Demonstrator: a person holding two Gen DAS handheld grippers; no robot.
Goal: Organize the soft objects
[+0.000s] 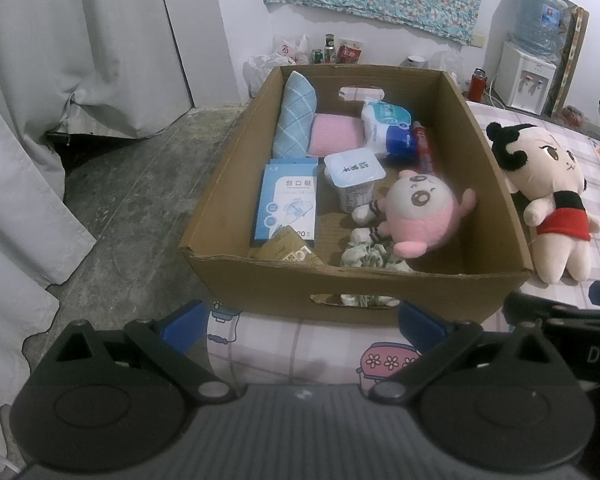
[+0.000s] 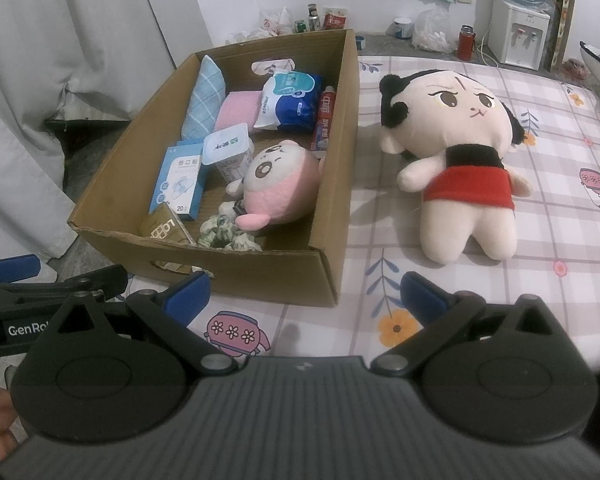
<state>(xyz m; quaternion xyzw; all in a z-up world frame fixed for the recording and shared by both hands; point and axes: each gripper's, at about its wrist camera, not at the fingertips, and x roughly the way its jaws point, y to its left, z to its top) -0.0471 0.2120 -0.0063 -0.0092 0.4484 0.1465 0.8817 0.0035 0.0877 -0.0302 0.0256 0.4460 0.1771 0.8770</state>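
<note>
- On the bed sheet (image 2: 440, 280), near its corner, sits an open cardboard box (image 1: 220, 184), with bare concrete floor (image 1: 132, 184) to its left.
- Inside the box, the pink plush (image 1: 416, 210) lies toward the near right, its head up against a white plastic cup (image 1: 354, 182).
- A blue-checked cushion (image 1: 296, 120) leans along the left wall at the back, touching a pink cloth (image 1: 336, 134) beside it.
- A wipes pack (image 1: 390, 128) and a red tube (image 1: 424, 148) lie at the back right of the box.
- A blue-and-white bandage box (image 1: 286, 204) lies along the left side, with a tan packet (image 1: 288, 250) at its near end.
- A crumpled green-and-white fabric piece (image 1: 370, 258) rests on the floor of the box against the near wall, just below the pink plush.
- Outside the box, to its right, the big doll (image 2: 456, 152) with black hair and a red skirt lies on its back on the sheet, near the box but apart from it.
- Left gripper (image 1: 302, 320) hovers before the near wall of the box, fingers spread wide, holding nothing.
- Right gripper (image 2: 306, 294) hovers over the sheet by the box's near right corner, fingers spread wide and empty.
- At the far wall stand a water dispenser (image 2: 520, 32), a red bottle (image 2: 466, 42), and some cans and bags.
</note>
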